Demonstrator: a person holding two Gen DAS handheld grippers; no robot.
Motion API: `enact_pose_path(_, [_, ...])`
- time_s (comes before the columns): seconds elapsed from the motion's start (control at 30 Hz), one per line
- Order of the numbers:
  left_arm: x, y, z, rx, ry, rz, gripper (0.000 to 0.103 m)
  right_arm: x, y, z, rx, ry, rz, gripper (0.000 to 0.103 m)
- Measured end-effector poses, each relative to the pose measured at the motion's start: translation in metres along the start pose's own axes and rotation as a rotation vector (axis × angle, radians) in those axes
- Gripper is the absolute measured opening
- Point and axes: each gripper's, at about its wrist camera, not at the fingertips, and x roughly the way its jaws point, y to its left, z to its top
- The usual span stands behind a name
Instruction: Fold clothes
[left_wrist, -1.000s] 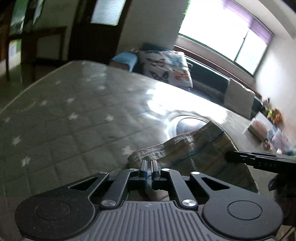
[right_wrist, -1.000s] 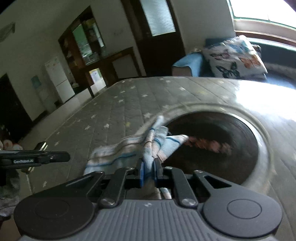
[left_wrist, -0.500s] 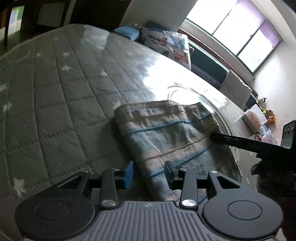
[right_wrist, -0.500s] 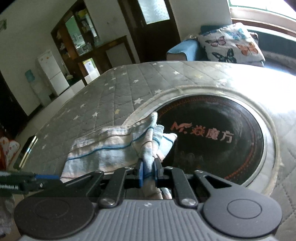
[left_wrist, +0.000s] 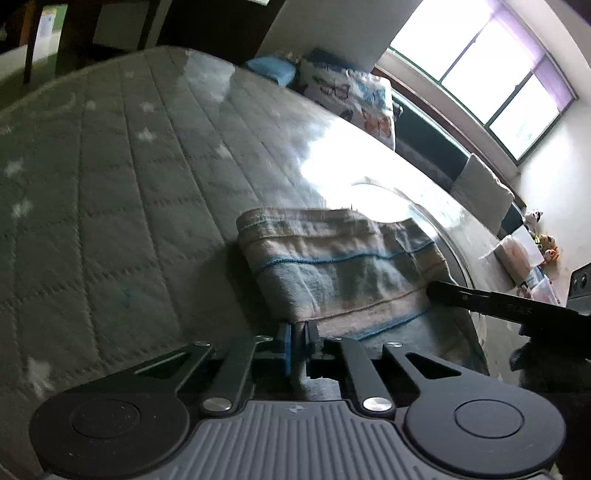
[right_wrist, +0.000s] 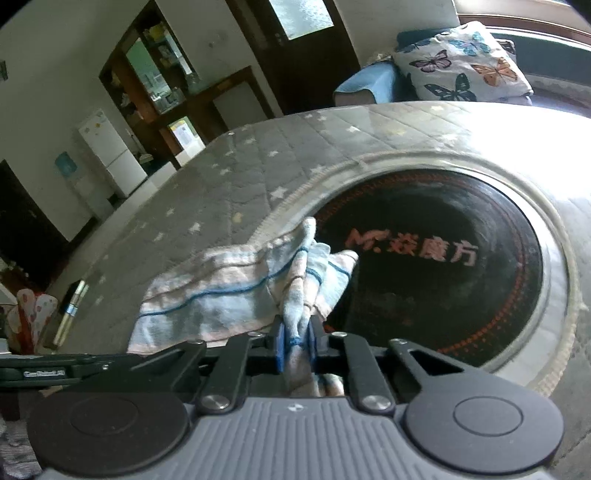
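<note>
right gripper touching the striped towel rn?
Touching. The right wrist view shows the right gripper shut on a bunched fold of the striped towel, cloth squeezed between both pads.

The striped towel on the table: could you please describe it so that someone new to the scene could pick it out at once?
Find the large table under a grey quilted cover with white stars, which has a round black cooktop set into it. At that disc's near left edge lies the striped towel. It is the only loose cloth there: pale blue and pinkish bands with thin dark blue lines, folded over.
</note>
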Motion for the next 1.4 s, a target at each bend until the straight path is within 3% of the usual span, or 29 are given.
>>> enact_pose_path(0.23, [-0.020,0.023,0.029,0.020,-0.083,0.071,0.007,0.016,0.034,0.025,-0.049,-0.011,0.060,0.009])
enact_pose_path(0.53, [-0.024,0.059,0.072,0.005,-0.131,0.185,0.007,0.076,0.072,0.062,-0.076,-0.015,0.131,0.009])
enact_pose_path(0.67, [-0.014,0.064,0.077,0.025,-0.099,0.223,0.011,0.102,0.073,0.074,-0.068,0.014,0.104,0.013])
enact_pose_path(0.8, [-0.014,0.064,0.077,0.051,-0.099,0.252,0.015,0.094,0.070,0.078,-0.100,-0.020,0.036,0.016])
enact_pose_path(0.93, [-0.014,0.055,0.087,0.074,-0.133,0.245,0.019,0.080,0.074,0.083,-0.134,-0.056,0.043,0.016])
enact_pose_path(1.1, [0.003,0.031,0.102,0.139,-0.126,0.211,0.019,0.080,0.094,0.071,-0.241,-0.027,0.111,0.016])
enact_pose_path(1.23, [0.025,0.010,0.114,0.189,-0.113,0.150,0.018,0.082,0.103,0.059,-0.306,0.008,0.137,0.016])
enact_pose_path(1.4, [0.059,-0.013,0.127,0.238,-0.072,0.056,0.017,0.079,0.104,0.047,-0.369,0.018,0.108,0.016])
